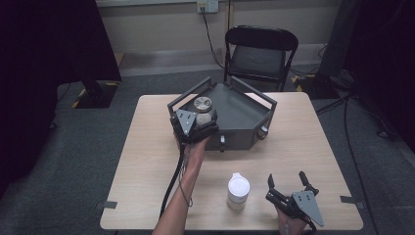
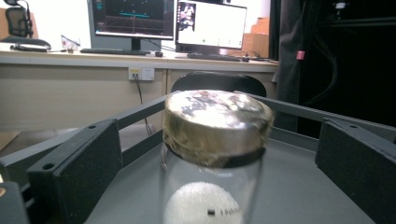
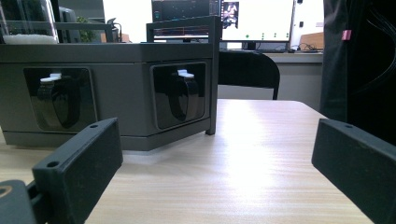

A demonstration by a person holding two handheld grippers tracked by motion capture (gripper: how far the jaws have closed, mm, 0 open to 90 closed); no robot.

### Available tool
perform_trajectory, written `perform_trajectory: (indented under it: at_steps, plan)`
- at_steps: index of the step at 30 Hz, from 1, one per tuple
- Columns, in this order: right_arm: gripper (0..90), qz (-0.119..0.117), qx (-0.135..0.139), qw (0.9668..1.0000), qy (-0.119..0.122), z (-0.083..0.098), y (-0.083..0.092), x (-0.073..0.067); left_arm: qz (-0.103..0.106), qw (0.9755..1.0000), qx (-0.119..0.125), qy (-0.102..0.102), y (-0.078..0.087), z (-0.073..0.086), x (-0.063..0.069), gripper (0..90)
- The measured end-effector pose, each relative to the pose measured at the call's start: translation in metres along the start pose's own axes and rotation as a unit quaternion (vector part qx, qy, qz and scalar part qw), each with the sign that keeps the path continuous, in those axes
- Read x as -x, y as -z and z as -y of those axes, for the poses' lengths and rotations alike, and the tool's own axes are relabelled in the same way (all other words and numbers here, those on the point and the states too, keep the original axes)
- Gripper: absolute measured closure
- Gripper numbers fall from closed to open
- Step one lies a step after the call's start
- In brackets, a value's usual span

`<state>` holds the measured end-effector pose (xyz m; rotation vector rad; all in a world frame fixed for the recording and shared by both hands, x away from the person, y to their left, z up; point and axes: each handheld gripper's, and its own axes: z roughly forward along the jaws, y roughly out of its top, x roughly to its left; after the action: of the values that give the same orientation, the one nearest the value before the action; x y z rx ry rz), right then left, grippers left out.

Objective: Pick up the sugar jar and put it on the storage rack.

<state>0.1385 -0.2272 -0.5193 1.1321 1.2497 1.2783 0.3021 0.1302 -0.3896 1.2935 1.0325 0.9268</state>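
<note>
Near you on the right, your right gripper (image 1: 288, 183) rests on the table (image 1: 147, 161) with its jaws spread wide and nothing between them. Just left of it stands a white bottle (image 1: 238, 191). Farther off, your left gripper (image 1: 203, 120) is wide open around the metal-lidded glass jar (image 2: 212, 154), without gripping it, inside the dark tray (image 1: 244, 115).
</note>
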Motion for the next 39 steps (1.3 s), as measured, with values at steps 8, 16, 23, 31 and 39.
perform_trajectory:
  at_steps: [8,16,23,31,39]
  plan:
    - [0.5,0.000,0.000,1.0000,0.002,0.000,0.000,0.000,-0.002,1.0000,-0.003,-0.002,0.013,0.007,-0.002,0.0]
    - [0.6,0.000,0.000,1.0000,0.001,0.000,0.000,0.000,-0.004,1.0000,-0.006,-0.003,0.029,0.015,-0.004,0.0]
    - [0.6,0.002,0.000,1.0000,0.002,0.000,0.000,-0.001,-0.007,0.9999,-0.008,-0.001,0.044,0.023,-0.010,0.1]
    - [0.6,0.003,0.000,1.0000,0.002,0.000,0.000,-0.002,-0.009,1.0000,-0.001,0.003,0.061,0.031,-0.014,0.1]
    - [0.6,0.004,0.000,1.0000,0.002,0.000,0.000,-0.002,-0.018,0.9998,0.001,0.006,0.082,0.044,-0.012,0.1]
